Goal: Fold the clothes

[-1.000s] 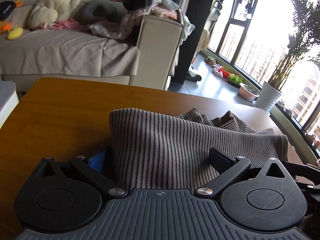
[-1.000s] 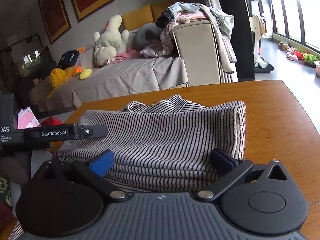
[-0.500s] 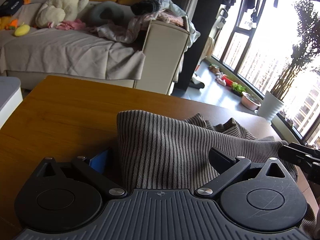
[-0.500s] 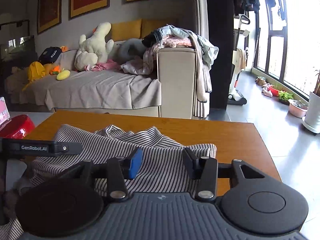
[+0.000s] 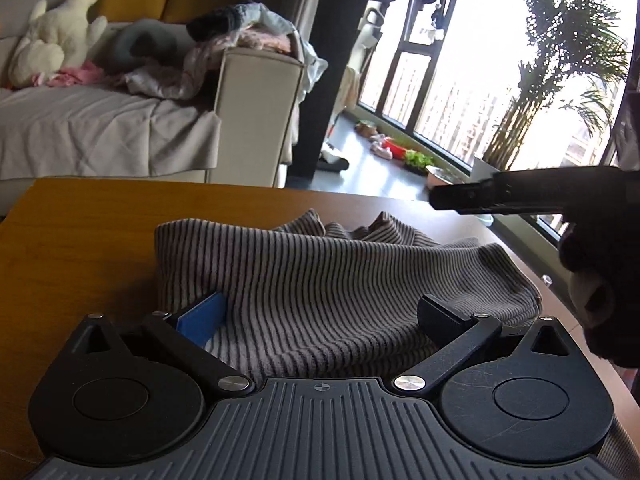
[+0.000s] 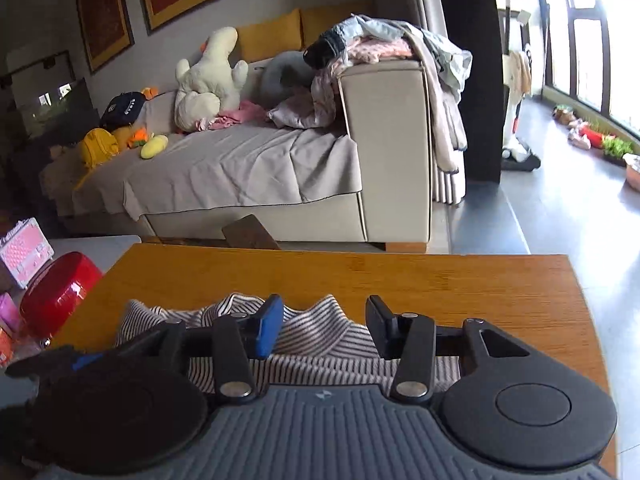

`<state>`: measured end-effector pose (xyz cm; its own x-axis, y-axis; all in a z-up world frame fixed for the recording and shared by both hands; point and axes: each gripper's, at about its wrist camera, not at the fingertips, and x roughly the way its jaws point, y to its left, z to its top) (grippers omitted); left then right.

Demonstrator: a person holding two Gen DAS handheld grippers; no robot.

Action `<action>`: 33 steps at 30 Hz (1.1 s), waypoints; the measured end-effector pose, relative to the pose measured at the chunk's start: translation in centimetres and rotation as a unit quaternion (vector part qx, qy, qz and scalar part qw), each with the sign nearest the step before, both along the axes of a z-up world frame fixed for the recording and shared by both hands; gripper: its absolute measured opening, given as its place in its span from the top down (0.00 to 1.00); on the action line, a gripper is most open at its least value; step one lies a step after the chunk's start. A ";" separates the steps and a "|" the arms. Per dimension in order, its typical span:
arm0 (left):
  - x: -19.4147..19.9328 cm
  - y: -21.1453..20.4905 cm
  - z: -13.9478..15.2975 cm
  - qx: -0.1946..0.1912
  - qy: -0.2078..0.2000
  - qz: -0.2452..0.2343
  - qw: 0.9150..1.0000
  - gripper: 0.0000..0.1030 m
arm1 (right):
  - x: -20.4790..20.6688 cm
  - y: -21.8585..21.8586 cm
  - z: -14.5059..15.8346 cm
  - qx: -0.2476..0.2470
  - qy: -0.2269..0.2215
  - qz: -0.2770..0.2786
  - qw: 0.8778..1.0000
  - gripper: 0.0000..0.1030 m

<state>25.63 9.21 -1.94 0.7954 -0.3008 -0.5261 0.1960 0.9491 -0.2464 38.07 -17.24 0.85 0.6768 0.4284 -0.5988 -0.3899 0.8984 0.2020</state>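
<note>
A grey-and-black striped knit garment (image 5: 320,264) lies folded in a thick bundle on the wooden table (image 5: 80,248). My left gripper (image 5: 318,312) is open wide, low over the near edge of the bundle, with the fabric lying between its fingers and neither pad pressing it. My right gripper (image 6: 325,322) hovers above the same garment (image 6: 320,364). Its jaws stand half apart and are opening, with nothing gripped between them. In the left wrist view the right gripper's body is a black bar at the right, held by a dark gloved hand (image 5: 600,280).
Beyond the table (image 6: 400,276) stands a beige sofa (image 6: 248,168) with plush toys and a heap of clothes (image 6: 384,44) on its armrest. A red case (image 6: 60,292) sits left of the table. Potted plants (image 5: 560,80) stand by the window at the right.
The right gripper closed from wide to half apart, then lifted and drew back off the bundle. The left gripper shifted a little; the right gripper and gloved hand came into its view.
</note>
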 end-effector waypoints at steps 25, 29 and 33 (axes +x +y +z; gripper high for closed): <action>-4.7 3.3 6.9 -0.064 -0.034 0.028 0.997 0.00 | -17.6 -5.2 3.1 -0.014 0.006 0.067 0.998 1.00; -4.2 0.6 4.7 -0.040 -0.017 -0.002 0.999 0.00 | -15.0 -5.2 3.9 0.000 -0.012 0.041 0.999 0.88; -3.0 0.6 3.3 -0.021 -0.001 0.006 1.000 0.00 | -10.7 -6.3 3.5 0.006 -0.008 -0.005 1.000 0.59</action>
